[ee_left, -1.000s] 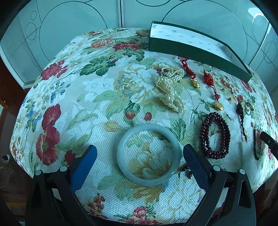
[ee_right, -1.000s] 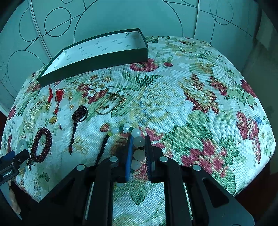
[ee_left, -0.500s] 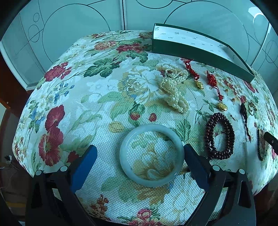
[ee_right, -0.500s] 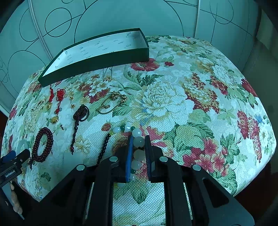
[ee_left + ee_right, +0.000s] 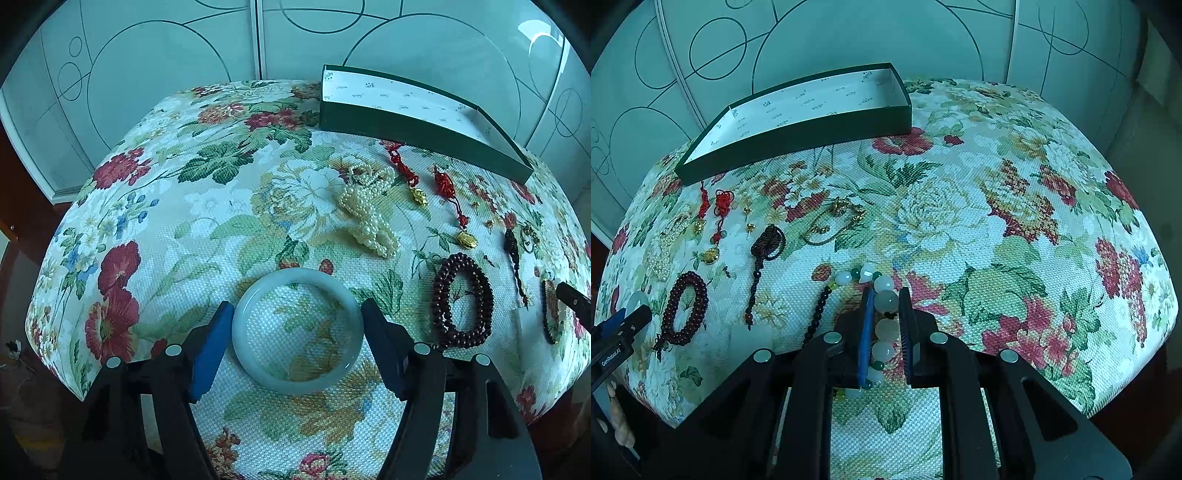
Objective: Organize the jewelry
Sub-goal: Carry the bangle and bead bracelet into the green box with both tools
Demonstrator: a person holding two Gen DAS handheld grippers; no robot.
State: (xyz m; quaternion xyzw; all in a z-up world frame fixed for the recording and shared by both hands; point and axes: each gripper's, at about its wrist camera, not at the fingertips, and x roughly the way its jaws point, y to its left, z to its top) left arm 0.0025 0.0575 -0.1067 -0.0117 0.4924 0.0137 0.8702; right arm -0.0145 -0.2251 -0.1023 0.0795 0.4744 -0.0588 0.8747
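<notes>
The green box (image 5: pixel 798 125) has nothing in it. My left gripper (image 5: pixel 297 328) squeezes a pale green bangle (image 5: pixel 243 332); my right gripper (image 5: pixel 886 314) pinches a bracelet (image 5: pixel 885 301) w/ big whitish beads.

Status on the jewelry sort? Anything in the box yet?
Nothing boxed: the green open box shows only its white lining. In hand: left gripper closed against the pale jade bangle; right gripper shut on the white-and-green bead bracelet. Left on the cloth: pearl strand, dark red bead bracelet, red knotted charms.
</notes>
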